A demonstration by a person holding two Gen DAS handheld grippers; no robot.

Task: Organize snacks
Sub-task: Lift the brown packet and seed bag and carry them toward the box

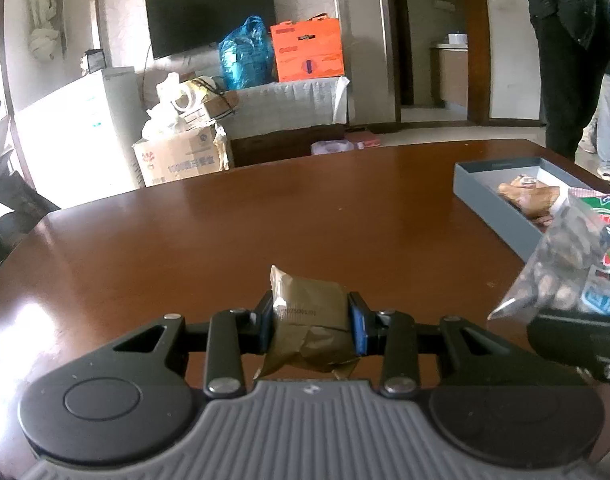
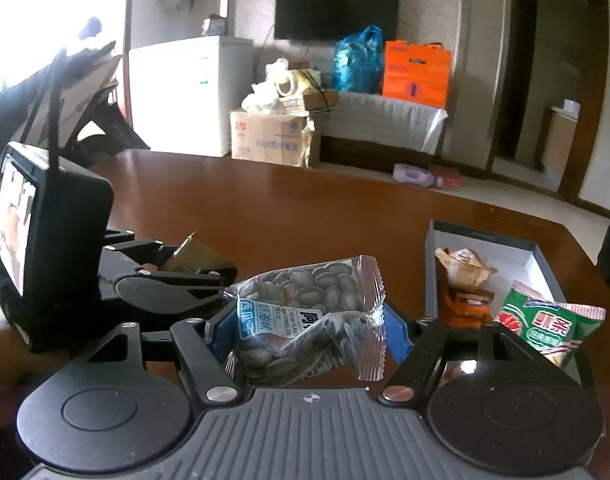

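My left gripper [image 1: 311, 322] is shut on a small olive-brown snack packet [image 1: 309, 312], held above the brown table [image 1: 225, 232]. My right gripper [image 2: 305, 330] is shut on a clear bag of watermelon seeds [image 2: 305, 312] with a blue and white label. In the left wrist view that seed bag [image 1: 573, 260] shows at the right edge. In the right wrist view the left gripper [image 2: 173, 276] sits just to the left with its brown packet [image 2: 193, 254]. A grey open box [image 2: 517, 248] lies on the table to the right, holding brown and orange snack packs [image 2: 465, 276] and a green packet [image 2: 549, 324].
A person in dark clothes [image 1: 565, 40] stands beyond the table's far right corner. Behind the table are a cardboard box [image 1: 181, 156], a white cabinet [image 1: 81, 128], a wall television [image 1: 211, 16], and blue [image 1: 245, 54] and orange [image 1: 309, 48] bags on a covered bench.
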